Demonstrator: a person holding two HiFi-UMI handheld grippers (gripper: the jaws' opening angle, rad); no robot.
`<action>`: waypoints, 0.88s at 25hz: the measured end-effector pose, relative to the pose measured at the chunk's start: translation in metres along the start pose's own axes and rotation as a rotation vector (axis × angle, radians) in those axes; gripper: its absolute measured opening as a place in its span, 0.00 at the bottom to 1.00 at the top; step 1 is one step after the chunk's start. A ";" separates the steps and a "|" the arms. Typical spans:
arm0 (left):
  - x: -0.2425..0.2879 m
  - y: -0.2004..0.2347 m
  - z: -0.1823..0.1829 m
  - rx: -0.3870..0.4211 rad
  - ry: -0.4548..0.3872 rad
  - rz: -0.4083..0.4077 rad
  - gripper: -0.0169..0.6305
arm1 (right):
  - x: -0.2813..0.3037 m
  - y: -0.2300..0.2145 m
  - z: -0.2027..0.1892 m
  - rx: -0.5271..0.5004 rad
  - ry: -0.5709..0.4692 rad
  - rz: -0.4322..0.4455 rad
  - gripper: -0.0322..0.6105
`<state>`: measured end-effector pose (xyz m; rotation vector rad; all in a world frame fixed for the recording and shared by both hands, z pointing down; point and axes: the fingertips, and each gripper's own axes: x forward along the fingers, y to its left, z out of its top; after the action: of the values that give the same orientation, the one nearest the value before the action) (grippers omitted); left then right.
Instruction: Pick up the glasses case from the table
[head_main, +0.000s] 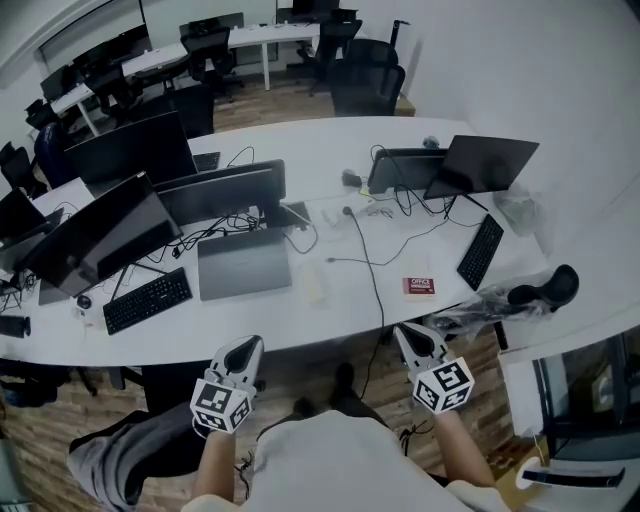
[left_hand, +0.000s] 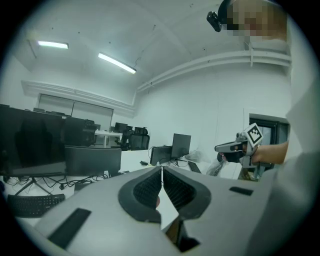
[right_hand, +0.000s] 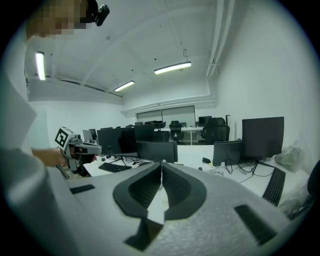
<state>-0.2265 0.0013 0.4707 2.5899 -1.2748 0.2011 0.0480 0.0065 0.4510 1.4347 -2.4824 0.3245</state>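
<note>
The left tongs (head_main: 247, 346) and the right tongs (head_main: 407, 332) are both closed on nothing, held side by side at the near edge of the white bench (head_main: 330, 312). Ahead, between their two lines, lies a pale oblong thing that looks like the glasses case (head_main: 315, 284). A small red box (head_main: 419, 286) sits just ahead of the right tongs.

The glasses case (head_main: 315, 285), a pale slim oblong, lies flat at the middle of the table (head_main: 330, 150), by its near edge.
</note>
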 end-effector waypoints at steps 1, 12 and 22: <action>0.005 -0.001 0.001 -0.003 -0.001 0.006 0.04 | 0.004 -0.005 0.001 -0.001 -0.001 0.009 0.05; 0.071 -0.004 0.010 -0.014 0.021 0.102 0.04 | 0.062 -0.080 0.004 -0.008 0.024 0.118 0.05; 0.130 -0.009 -0.001 -0.036 0.061 0.206 0.04 | 0.099 -0.136 -0.001 -0.035 0.071 0.223 0.05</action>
<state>-0.1403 -0.0919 0.5003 2.4015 -1.5072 0.2894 0.1190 -0.1398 0.4935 1.1143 -2.5798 0.3658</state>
